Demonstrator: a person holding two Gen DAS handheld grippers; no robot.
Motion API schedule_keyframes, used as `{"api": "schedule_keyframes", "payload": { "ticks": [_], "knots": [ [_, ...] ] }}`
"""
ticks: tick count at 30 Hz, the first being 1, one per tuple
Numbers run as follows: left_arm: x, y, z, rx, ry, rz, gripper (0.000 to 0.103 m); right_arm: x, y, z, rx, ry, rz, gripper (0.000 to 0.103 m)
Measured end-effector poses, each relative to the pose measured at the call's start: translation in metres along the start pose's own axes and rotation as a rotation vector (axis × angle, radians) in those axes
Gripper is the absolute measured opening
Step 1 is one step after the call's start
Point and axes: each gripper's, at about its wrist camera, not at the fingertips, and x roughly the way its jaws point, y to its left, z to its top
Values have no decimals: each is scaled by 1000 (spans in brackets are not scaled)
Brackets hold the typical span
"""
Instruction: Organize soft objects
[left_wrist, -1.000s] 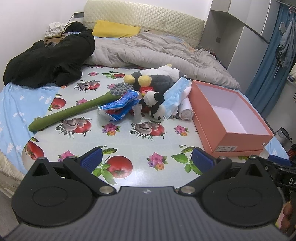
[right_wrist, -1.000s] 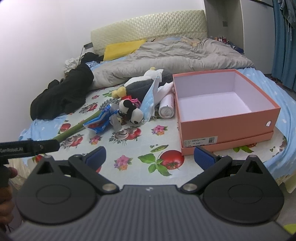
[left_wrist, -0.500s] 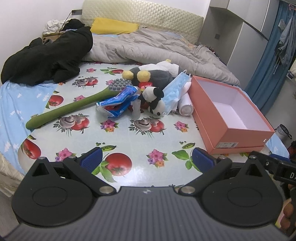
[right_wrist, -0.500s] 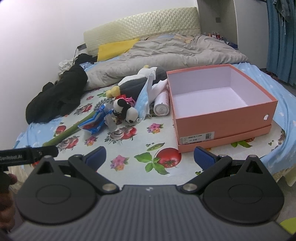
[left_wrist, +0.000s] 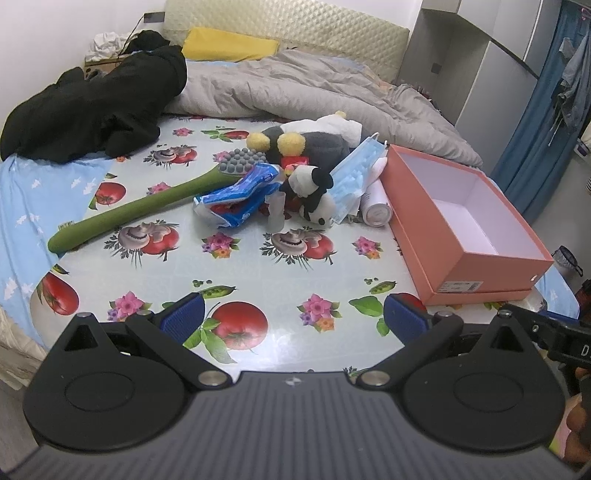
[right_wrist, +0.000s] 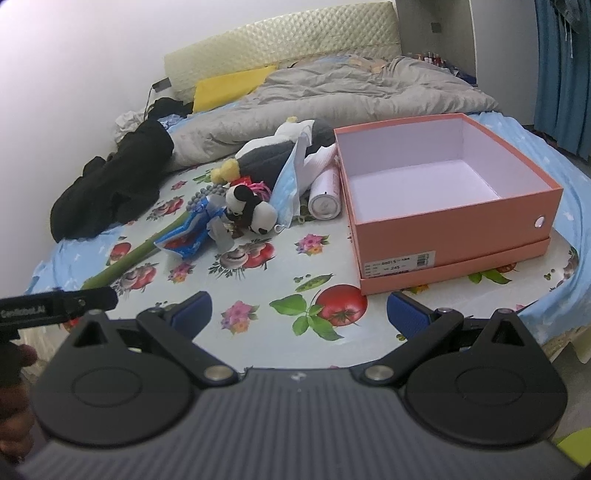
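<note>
A pile of soft things lies mid-table: a small panda plush (left_wrist: 314, 194) (right_wrist: 253, 212), a large grey plush with yellow feet (left_wrist: 310, 142) (right_wrist: 273, 155), a blue face mask (left_wrist: 354, 173) (right_wrist: 290, 184), a blue snack bag (left_wrist: 240, 192) (right_wrist: 188, 236) and a long green stick with a grey knobbed head (left_wrist: 140, 206) (right_wrist: 129, 258). An empty open orange box (left_wrist: 458, 221) (right_wrist: 443, 199) stands to their right. My left gripper (left_wrist: 293, 319) and right gripper (right_wrist: 299, 314) are open and empty, near the table's front edge, far from the pile.
The round table (left_wrist: 258, 280) has a fruit-patterned cloth and stands on a bed. A white can (left_wrist: 376, 210) (right_wrist: 325, 201) lies beside the box. A small clear cup (left_wrist: 276, 218) stands by the panda. Black clothing (left_wrist: 96, 107) and a grey duvet (left_wrist: 314, 92) lie behind.
Both grippers have drawn back and risen slightly, so the table looks a little farther off. Nothing on the table has moved.
</note>
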Motion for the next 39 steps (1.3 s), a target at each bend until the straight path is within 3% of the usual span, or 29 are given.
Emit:
{"api": "schedule_keyframes", "payload": {
  "ticks": [39],
  "knots": [
    [44,12,13,6,22,4,103,30,-3,0,14,41,27,103]
  ]
}}
